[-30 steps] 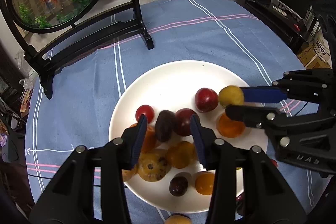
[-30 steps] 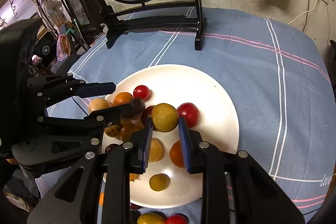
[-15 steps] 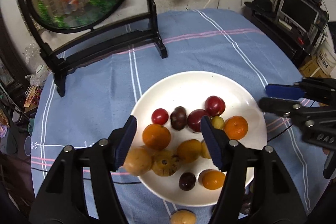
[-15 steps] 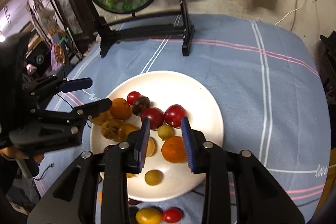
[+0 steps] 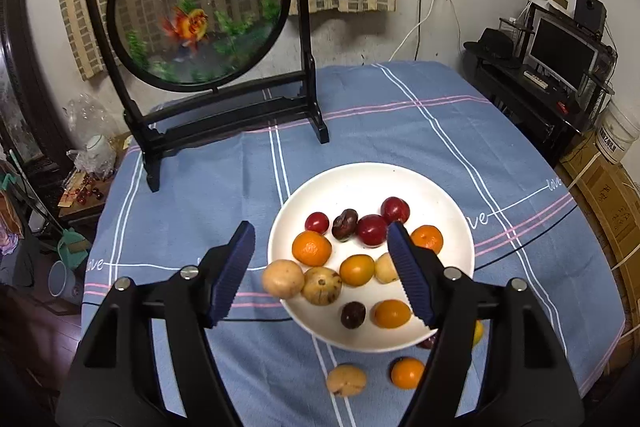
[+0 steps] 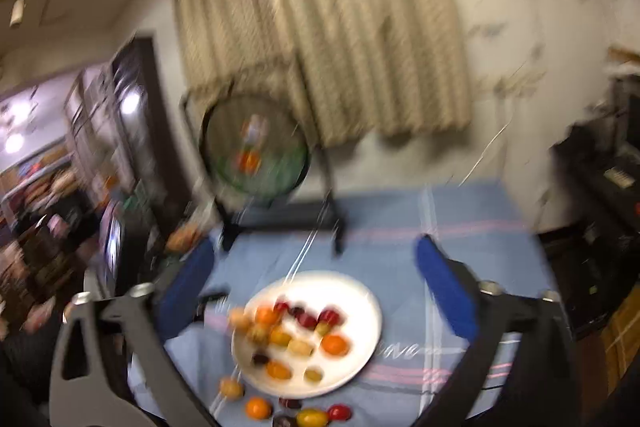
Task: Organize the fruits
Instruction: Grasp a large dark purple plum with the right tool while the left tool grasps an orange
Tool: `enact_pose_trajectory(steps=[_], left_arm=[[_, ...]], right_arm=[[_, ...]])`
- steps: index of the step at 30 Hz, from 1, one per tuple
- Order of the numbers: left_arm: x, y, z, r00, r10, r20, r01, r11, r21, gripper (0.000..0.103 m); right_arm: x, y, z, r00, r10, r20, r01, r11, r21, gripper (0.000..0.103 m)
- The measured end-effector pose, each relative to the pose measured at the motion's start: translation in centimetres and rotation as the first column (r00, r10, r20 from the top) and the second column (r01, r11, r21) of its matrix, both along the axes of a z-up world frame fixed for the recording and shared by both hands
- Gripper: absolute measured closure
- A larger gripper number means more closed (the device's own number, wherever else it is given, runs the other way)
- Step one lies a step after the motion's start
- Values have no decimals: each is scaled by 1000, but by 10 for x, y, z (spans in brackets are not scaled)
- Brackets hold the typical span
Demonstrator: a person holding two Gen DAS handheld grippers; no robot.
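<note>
A white plate on the blue checked cloth holds several fruits: red ones, a dark one, oranges and tan ones. My left gripper is open and empty, raised above the plate's near side. A tan fruit and an orange lie on the cloth in front of the plate. In the blurred right wrist view my right gripper is open wide and empty, high above the plate. Several loose fruits lie on the cloth near it.
A round goldfish screen on a black stand stands at the back left of the table; it also shows in the right wrist view. A black cable crosses the cloth. Shelves and a monitor stand to the right.
Both grippers let go of their fruits onto the plate, opened wide and pulled up and back. The right wrist view is now blurred from fast motion.
</note>
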State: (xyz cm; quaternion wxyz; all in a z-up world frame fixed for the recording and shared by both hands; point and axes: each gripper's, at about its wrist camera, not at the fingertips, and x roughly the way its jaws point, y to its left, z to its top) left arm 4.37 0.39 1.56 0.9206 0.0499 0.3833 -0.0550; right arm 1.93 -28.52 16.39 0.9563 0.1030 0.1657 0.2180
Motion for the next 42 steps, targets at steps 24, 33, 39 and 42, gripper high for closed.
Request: enact_pose_trajectory(steps=[24, 33, 39, 42], left_arm=[[-71, 34, -51, 987, 74, -144, -72, 997, 17, 31], [-80, 42, -72, 975, 75, -209, -71, 997, 30, 31], [-83, 7, -85, 969, -36, -244, 45, 998, 34, 30], [-83, -19, -94, 959, -125, -254, 137, 990, 32, 30]], right_arm=[[-28, 91, -231, 799, 39, -600, -295, 894, -336, 32], [-1, 109, -267, 698, 137, -703, -290, 952, -101, 48], [-1, 112, -267, 670, 196, -716, -334, 941, -55, 80], [-7, 99, -255, 683, 212, -698, -328, 944, -34, 81]])
